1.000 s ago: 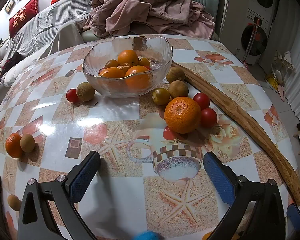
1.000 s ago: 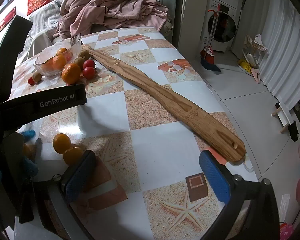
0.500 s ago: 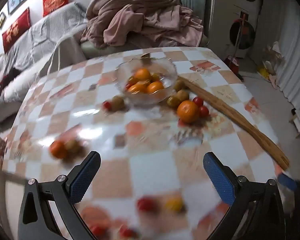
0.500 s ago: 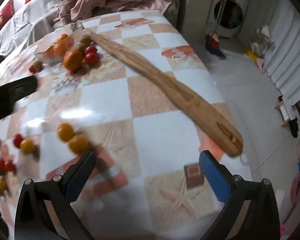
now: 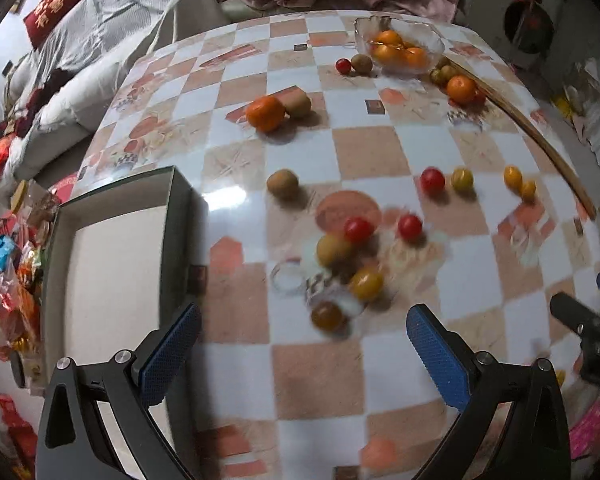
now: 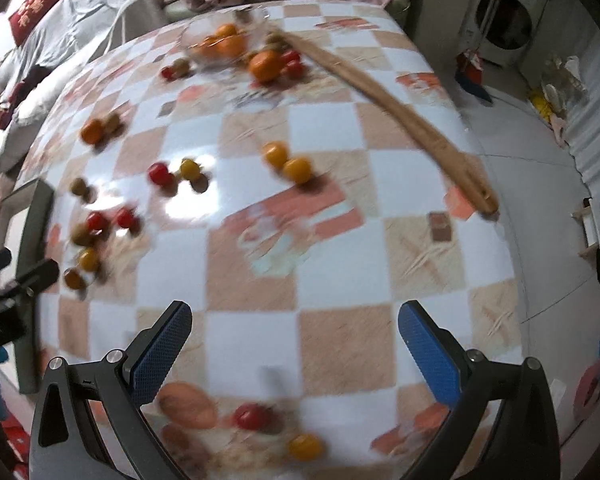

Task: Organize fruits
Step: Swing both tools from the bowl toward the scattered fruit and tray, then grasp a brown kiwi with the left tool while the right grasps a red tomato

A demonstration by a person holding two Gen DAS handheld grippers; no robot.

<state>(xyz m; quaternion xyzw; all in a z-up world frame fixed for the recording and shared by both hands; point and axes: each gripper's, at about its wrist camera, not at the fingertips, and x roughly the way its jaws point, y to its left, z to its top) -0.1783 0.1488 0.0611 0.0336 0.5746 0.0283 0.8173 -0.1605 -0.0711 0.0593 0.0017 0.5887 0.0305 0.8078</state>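
both views pulled back, fruit bowl (image 5: 400, 46) now far; no legible writing

Checkered table (image 5: 372, 152): scattered tomatoes (image 5: 432, 179), kiwis (image 5: 283, 184), oranges (image 5: 265, 113), glass bowl (image 5: 400, 46), open box (image 5: 112, 248), wooden stick (image 6: 396, 108).

We see a table (image 5: 380, 152) covered in a check of white, tan and salmon squares, some printed with starfish. The box (image 5: 112, 256) at near left has dark grey-green walls and a cream floor. Scattered fruits are red, yellow, orange and brown-green: a bright orange mandarin (image 5: 265, 113) sits beside a dull brown kiwi (image 5: 298, 104). The far glass bowl (image 5: 400, 46) is clear, holding orange fruit. The long wooden board (image 6: 396, 120) is honey-brown. Both grippers' pads (image 5: 436, 354) are blue on black frames.
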